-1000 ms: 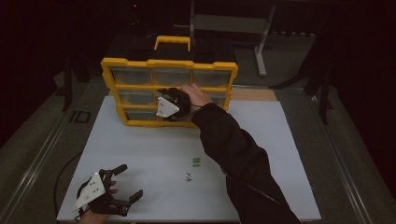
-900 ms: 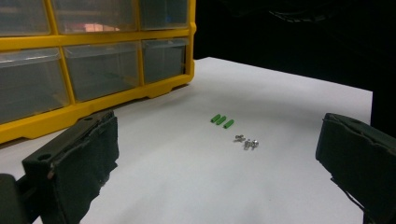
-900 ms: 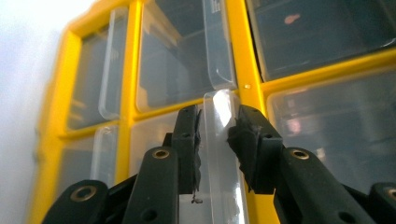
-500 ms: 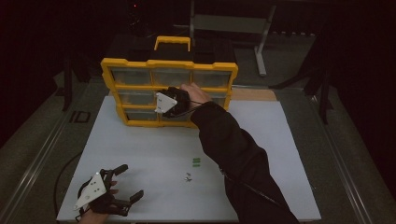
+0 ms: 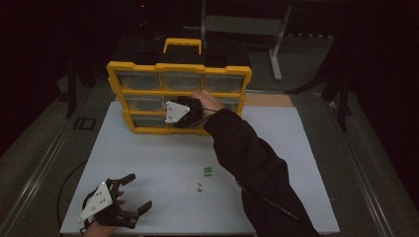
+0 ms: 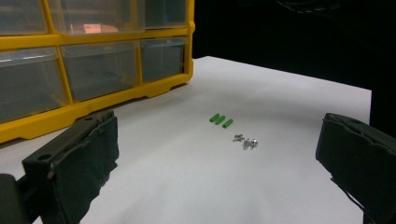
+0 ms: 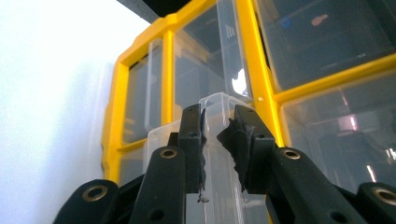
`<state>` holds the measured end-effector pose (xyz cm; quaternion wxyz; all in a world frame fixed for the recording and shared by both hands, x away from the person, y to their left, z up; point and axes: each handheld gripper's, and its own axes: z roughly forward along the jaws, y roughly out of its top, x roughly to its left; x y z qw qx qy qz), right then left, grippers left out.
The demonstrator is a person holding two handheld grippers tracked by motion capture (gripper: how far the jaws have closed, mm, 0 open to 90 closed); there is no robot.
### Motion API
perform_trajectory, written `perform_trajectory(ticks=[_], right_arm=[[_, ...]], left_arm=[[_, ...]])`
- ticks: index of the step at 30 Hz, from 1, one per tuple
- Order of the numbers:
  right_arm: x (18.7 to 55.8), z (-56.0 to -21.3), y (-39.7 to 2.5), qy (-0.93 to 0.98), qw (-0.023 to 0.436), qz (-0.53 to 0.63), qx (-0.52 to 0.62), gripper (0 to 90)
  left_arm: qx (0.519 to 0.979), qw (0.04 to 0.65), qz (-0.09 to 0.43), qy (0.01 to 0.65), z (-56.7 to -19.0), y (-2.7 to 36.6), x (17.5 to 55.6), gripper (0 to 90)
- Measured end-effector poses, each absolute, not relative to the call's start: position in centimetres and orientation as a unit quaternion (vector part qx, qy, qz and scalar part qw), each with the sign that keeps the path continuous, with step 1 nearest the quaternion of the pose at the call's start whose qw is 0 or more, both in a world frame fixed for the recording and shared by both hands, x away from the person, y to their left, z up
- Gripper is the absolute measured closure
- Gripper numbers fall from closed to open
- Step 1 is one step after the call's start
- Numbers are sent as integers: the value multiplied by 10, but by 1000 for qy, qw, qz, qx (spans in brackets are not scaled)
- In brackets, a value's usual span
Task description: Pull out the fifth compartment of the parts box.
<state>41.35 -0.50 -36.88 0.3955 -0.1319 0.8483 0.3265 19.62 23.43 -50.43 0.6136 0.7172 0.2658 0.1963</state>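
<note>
Right gripper [image 7: 217, 135]: your jaws are pinched on the pull tab of a clear plastic drawer [image 7: 219, 154] in the yellow-framed organiser cabinet [image 5: 180, 96], middle row.
Left gripper [image 5: 129, 195]: jaws spread wide, resting idle at the near table edge.
Loose parts: three green plastic plugs [image 6: 221, 120] and small metal screws [image 6: 246, 141] lie unsorted on the white table [image 5: 296, 163].
Progress: early; the drawer looks barely pulled out, though the dim view makes this uncertain.

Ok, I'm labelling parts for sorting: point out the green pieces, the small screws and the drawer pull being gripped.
green pieces [image 6: 221, 120]: left gripper view, on the middle piece.
small screws [image 6: 246, 141]: left gripper view, middle of the cluster.
drawer pull [image 7: 215, 109]: right gripper view, clear tab between the jaws.
</note>
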Motion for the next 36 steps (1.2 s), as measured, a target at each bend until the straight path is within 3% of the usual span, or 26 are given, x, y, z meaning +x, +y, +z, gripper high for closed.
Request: perform_trajectory(ticks=[11,36], right_arm=[[400,-366,-11,852,360,353,-142,748],[381,-364,-18,850,338,368,-168,747]], left_arm=[[717,614,196,265,-504,234,197,0],[718,613,196,265,-504,233,197,0]])
